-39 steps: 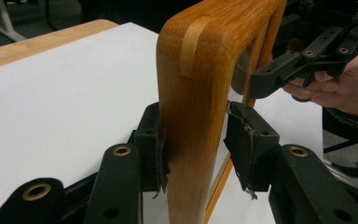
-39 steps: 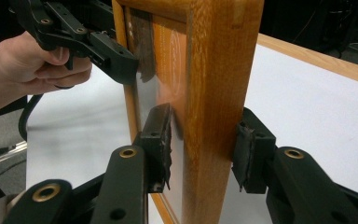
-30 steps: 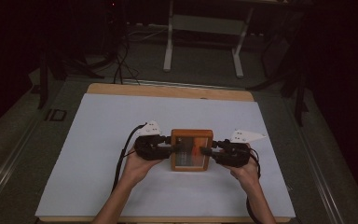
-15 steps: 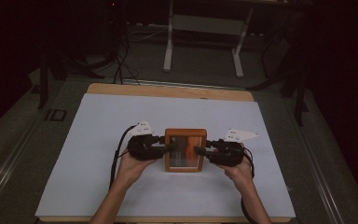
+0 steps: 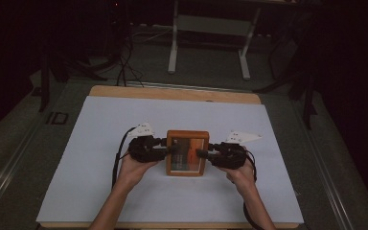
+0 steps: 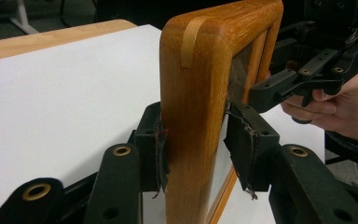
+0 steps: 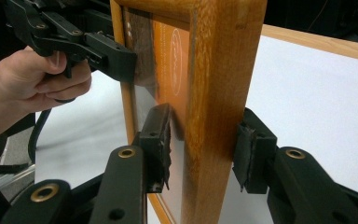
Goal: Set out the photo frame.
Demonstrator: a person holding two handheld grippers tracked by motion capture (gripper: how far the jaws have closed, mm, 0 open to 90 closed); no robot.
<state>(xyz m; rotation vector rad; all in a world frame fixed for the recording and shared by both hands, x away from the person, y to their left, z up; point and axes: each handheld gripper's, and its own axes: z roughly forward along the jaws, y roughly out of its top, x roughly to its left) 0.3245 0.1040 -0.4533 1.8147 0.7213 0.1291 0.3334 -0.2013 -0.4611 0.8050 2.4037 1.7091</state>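
A wooden picture frame (image 5: 187, 152) with an orange print under glass lies face up over the middle of the white sheet, held from both sides. My left gripper (image 5: 170, 149) is shut on its left rail; in the left gripper view the pads (image 6: 154, 140) clamp the wood (image 6: 191, 70). My right gripper (image 5: 202, 154) is shut on the right rail, with one pad (image 7: 158, 140) on the glass side and the other behind the wood (image 7: 223, 56). Each gripper view also shows the other hand gripping the far rail.
A white sheet (image 5: 105, 143) covers most of the wooden table, whose bare far edge (image 5: 172, 93) shows. Beyond it stand a metal stand's legs (image 5: 208, 28) and cables on a dark floor. Open sheet lies on all sides of the frame.
The frame and both grippers have shifted slightly to the left on the sheet. Both grips look unchanged.
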